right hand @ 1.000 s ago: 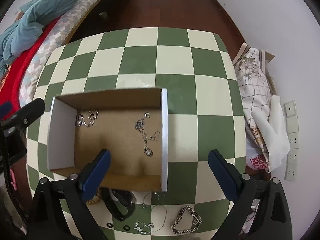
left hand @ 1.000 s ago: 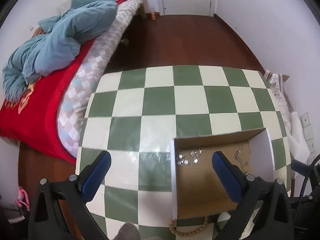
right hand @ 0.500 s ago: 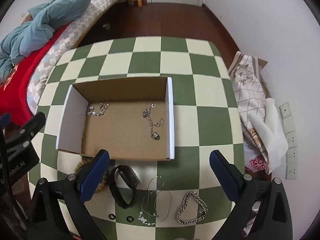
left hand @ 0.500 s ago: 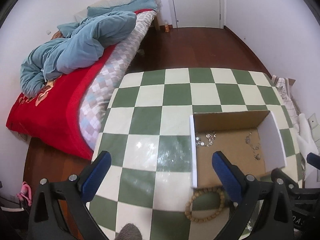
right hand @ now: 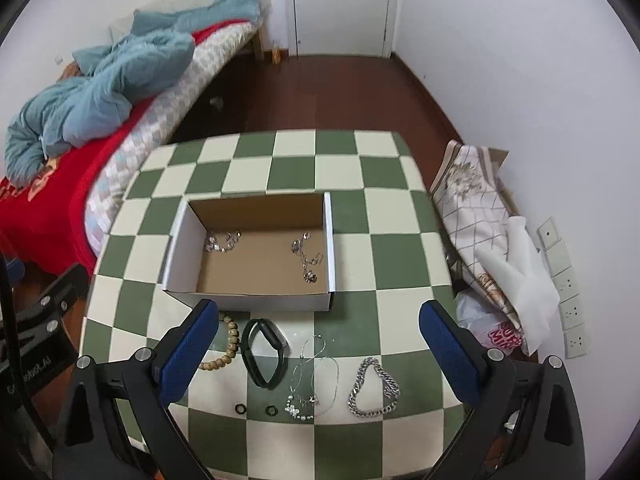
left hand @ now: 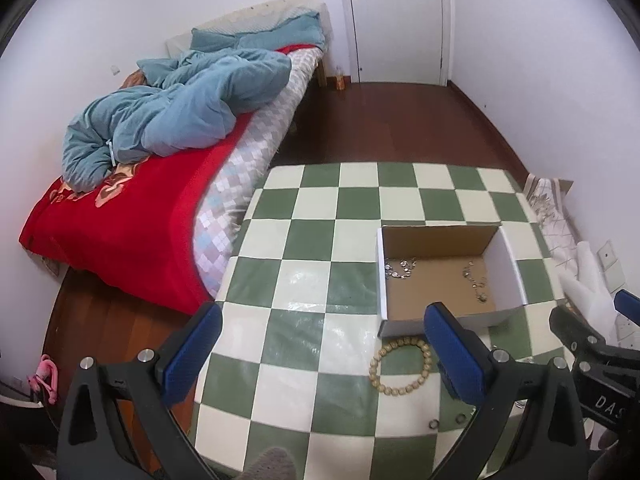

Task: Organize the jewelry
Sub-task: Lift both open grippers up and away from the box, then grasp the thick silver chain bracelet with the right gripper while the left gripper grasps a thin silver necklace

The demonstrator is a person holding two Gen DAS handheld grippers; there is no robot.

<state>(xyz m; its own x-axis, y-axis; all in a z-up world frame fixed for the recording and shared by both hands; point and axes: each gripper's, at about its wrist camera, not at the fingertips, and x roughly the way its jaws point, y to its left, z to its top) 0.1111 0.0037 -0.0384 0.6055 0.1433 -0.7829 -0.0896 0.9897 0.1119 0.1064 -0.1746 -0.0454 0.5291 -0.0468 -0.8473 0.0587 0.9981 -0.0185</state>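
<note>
An open cardboard box (right hand: pixel 256 300) (left hand: pixel 508 248) sits on the green-and-cream checked table (right hand: pixel 352 264). Two silver pieces lie inside it: one at the back left (right hand: pixel 222 241), one at the right (right hand: pixel 306 258). In front of the box lie a wooden bead bracelet (right hand: pixel 224 354) (left hand: pixel 402 366), a black band (right hand: pixel 264 354), a thin silver necklace (right hand: pixel 312 380), a chunky silver chain bracelet (right hand: pixel 374 388) and two small dark rings (right hand: pixel 256 410). My left gripper (left hand: pixel 320 352) is open and empty above the table's left front. My right gripper (right hand: pixel 320 344) is open and empty above the loose jewelry.
A bed with a red cover and blue duvet (left hand: pixel 160 120) stands left of the table. Patterned cloth and white bags (right hand: pixel 492 248) lie by the right wall with its sockets. Dark wooden floor and a white door (right hand: pixel 340 4) are beyond the table.
Both grippers have pulled back and risen away from the box. The loose jewelry in front of the box has come into view. Both stay open and empty.
</note>
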